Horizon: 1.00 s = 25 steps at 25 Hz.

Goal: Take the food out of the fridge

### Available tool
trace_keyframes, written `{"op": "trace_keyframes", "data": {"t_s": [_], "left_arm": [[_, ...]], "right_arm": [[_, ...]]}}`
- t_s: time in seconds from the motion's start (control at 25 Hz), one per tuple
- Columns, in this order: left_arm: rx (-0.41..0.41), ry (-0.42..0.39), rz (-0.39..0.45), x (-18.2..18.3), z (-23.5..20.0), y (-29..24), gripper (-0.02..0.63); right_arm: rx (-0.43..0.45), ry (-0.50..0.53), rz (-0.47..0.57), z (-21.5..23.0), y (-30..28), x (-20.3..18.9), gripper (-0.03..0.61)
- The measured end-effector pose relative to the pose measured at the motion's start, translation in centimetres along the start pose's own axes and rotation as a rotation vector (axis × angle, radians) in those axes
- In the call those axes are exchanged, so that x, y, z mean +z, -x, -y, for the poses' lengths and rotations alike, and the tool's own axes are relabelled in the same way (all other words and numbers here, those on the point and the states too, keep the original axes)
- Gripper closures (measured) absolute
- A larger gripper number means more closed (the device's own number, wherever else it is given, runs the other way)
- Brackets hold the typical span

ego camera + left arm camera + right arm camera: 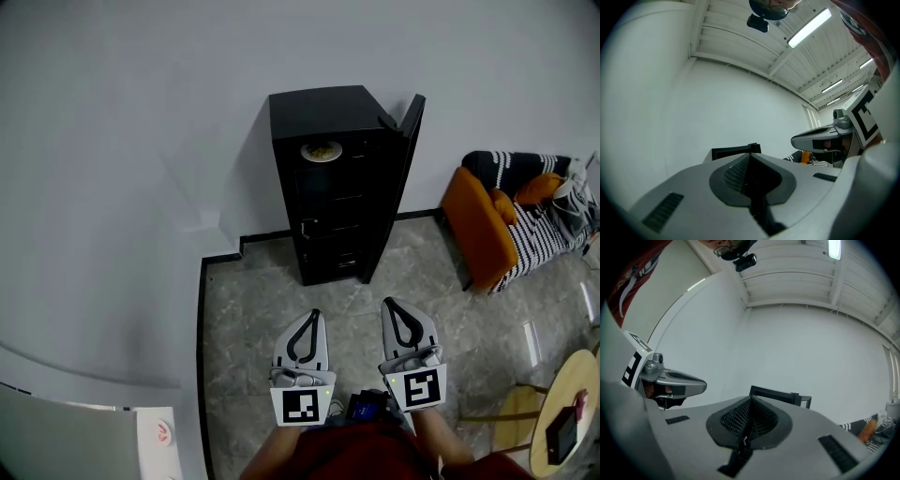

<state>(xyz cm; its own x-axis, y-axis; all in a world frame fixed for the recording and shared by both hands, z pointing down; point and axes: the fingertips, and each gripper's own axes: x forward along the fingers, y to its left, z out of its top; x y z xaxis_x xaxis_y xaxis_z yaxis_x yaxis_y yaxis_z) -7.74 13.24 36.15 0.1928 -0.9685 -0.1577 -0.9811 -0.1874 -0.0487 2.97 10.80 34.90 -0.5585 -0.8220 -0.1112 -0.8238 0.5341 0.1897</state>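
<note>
Against the wall [131, 141], the open fridge [321, 111] stands upright.

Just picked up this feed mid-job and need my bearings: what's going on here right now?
A person holds a gripper in each hand, facing a black fridge that stands against the wall. Its door is swung open, and a plate of food sits on the top shelf inside. The left gripper and the right gripper are both shut and empty, held side by side over the floor, short of the fridge. Nothing has been taken out yet.
</note>
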Motion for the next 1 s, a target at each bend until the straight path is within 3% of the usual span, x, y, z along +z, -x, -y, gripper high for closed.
{"op": "trace_keyframes", "data": {"t_s": [0.04, 0.16, 0.32, 0.64, 0.8, 0.92, 1.0], "left_arm": [[0.000, 0.023, -0.002, -0.3, -0.1, -0.3, 0.600], [-0.048, -0.069, -0.018, -1.0, -0.4, -1.5, 0.600], [-0.025, 0.008, -0.031, -2.1, -0.3, -2.8, 0.600], [-0.038, -0.026, -0.045, -3.5, 0.0, -8.7, 0.600], [-0.086, -0.176, -0.033, -3.6, 0.6, -12.8, 0.600], [-0.030, -0.034, -0.053, -4.5, 0.6, -15.5, 0.600], [-0.009, -0.015, -0.056, -4.7, 0.5, -17.5, 0.600]], "right_arm": [[-0.002, 0.003, -0.004, 0.1, -0.3, -0.2, 0.557], [-0.005, 0.010, -0.008, 0.4, -1.5, -0.6, 0.557], [-0.003, 0.007, -0.014, 1.5, -2.6, -1.2, 0.557], [-0.002, -0.003, -0.020, 5.5, -6.5, -2.8, 0.557], [-0.002, -0.015, -0.025, 8.2, -8.9, -3.8, 0.557], [0.012, -0.017, -0.022, 10.1, -11.0, -4.5, 0.557], [0.024, -0.020, -0.019, 11.5, -12.5, -4.9, 0.557]]}}
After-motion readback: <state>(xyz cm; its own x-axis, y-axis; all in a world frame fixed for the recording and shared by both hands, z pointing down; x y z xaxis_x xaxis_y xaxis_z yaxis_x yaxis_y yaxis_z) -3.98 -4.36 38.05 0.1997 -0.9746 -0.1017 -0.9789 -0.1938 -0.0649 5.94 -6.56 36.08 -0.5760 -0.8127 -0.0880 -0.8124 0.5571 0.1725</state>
